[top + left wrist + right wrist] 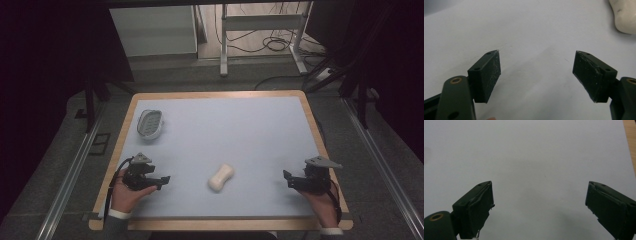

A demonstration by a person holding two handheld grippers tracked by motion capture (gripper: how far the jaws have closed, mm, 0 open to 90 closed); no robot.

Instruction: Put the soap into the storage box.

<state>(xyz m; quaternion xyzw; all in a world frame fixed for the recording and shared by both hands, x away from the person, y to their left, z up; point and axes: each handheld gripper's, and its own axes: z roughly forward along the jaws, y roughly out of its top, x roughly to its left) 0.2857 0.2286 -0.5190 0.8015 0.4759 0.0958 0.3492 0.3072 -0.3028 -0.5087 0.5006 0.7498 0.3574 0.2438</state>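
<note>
Far left on the desk (260,125) sits a soap dish (150,123), pale with a ribbed inside, well apart from everything else. Near left, the left hand-held gripper (161,182) rests low over the light mat, held in the person's left hand (129,195), jaws pointing right toward the middle. In the left gripper view (536,72) those jaws stand wide apart with nothing but bare mat between them, so it's open and holding nothing.

In the near middle lies the soap (221,177), a whitish, slightly waisted bar, lying at an angle flat on the mat. It's between the two grippers, a bit closer to the left one, and touched by neither. You can catch its edge (625,15) at the top right corner of the left gripper view.

Near right, the right hand-held gripper (290,180) sits in the right hand (322,202), jaws pointing left toward the soap. Its own view (539,207) shows jaws spread wide over empty mat, so open too, with the wooden desk edge (630,142) showing at the right.
</note>
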